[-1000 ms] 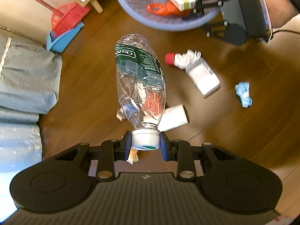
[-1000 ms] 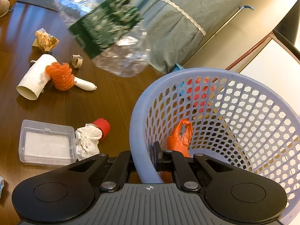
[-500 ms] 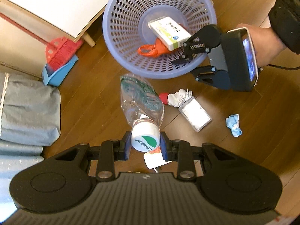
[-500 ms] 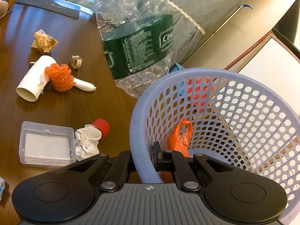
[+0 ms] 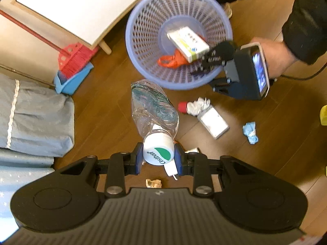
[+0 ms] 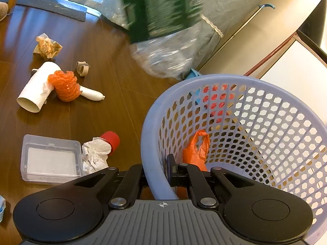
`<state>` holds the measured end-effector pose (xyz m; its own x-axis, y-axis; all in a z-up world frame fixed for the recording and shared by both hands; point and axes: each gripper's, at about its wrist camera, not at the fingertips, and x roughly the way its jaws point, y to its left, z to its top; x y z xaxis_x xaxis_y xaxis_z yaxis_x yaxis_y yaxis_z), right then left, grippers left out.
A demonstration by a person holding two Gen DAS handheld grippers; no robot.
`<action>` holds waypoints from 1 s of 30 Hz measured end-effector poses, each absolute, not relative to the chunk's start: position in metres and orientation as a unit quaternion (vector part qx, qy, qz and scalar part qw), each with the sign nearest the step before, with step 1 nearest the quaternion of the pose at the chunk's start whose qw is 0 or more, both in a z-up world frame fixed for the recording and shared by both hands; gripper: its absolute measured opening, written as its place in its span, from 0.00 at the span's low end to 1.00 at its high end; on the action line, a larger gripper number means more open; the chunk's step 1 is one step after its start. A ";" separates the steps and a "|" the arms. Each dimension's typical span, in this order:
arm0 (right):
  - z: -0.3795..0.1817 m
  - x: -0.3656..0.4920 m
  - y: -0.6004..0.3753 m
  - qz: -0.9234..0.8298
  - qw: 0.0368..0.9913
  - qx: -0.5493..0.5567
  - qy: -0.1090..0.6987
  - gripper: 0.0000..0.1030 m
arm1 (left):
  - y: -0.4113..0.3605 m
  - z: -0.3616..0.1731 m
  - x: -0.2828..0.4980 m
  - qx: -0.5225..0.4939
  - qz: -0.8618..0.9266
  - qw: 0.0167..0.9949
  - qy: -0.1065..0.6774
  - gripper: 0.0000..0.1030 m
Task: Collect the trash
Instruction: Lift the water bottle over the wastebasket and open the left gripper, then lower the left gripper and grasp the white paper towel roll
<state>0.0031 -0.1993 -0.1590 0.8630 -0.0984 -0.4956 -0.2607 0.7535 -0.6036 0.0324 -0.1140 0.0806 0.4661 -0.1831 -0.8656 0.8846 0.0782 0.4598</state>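
My left gripper [image 5: 158, 156] is shut on the white cap of a crushed clear plastic bottle [image 5: 153, 108] with a green label, which hangs down just short of the lilac basket [image 5: 134, 61]. The bottle [image 6: 165, 40] shows blurred in the right wrist view, above and left of the basket [image 6: 155, 134]. My right gripper [image 6: 159, 175] is shut on the basket's near rim and seems to hold it tilted. Inside lie a white carton [image 5: 188, 42] and an orange bag [image 5: 173, 60]; the same orange bag [image 6: 196, 151] shows in the right wrist view.
On the wooden floor lie a clear plastic box [image 6: 51, 161], crumpled white paper with a red cap [image 6: 100, 151], a white tube with orange netting [image 6: 49, 89], a crumpled brown wrapper [image 6: 48, 46] and a blue wad [image 5: 250, 132]. A red brush in a blue dustpan [image 5: 71, 69] and grey bedding [image 5: 34, 118] stand left.
The left gripper has risen with the bottle, swung it cap-up and brought it closer to the basket. The right gripper keeps its hold on the rim.
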 end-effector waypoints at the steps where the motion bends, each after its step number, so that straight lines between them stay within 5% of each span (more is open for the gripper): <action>1: -0.159 0.003 -0.200 0.045 0.900 -0.349 0.258 0.02 | -0.117 0.086 0.030 0.545 -0.409 0.661 0.316 0.25; 17: -0.157 0.004 -0.200 0.045 0.902 -0.343 0.258 0.02 | -0.223 0.042 0.062 0.485 -0.447 0.701 0.271 0.27; 30: -0.157 0.003 -0.200 0.045 0.902 -0.345 0.255 0.02 | -0.098 0.030 0.089 0.444 -0.350 0.753 0.337 0.30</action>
